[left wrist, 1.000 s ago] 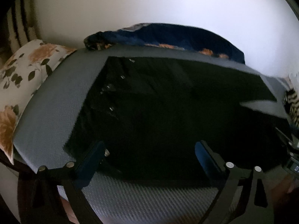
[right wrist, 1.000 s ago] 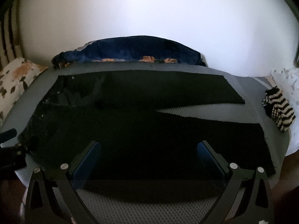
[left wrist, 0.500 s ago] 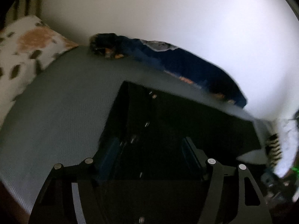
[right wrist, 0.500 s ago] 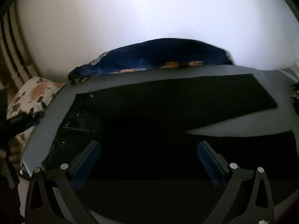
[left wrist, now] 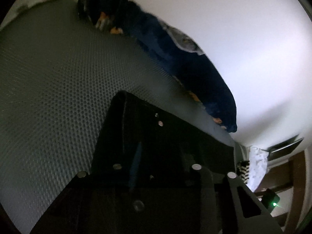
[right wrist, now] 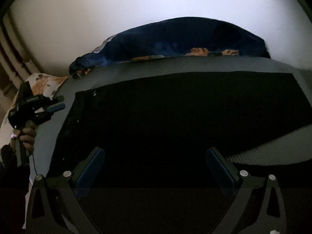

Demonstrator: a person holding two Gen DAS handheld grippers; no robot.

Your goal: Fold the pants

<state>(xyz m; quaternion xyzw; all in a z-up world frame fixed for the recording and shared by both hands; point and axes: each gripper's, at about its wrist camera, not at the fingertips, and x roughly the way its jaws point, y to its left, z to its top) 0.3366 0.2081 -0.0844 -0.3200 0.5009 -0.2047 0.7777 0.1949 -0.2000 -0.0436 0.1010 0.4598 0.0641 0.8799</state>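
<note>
I had swung the left gripper (right wrist: 56,105) off the pants (right wrist: 175,120) past the waistband; its opening was unclear. The right gripper (right wrist: 154,167) stayed wide open, empty.

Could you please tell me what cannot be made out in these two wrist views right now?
- Left wrist view: whether the left gripper has closed on the black pants; dark fingers merge with dark cloth.
- Right wrist view: the pants' near edge, hidden behind the open right gripper and shadow.
- Right wrist view: the leg ends, cut off at the right edge.
- Left wrist view: the blue blanket's pattern, blurred.
</note>
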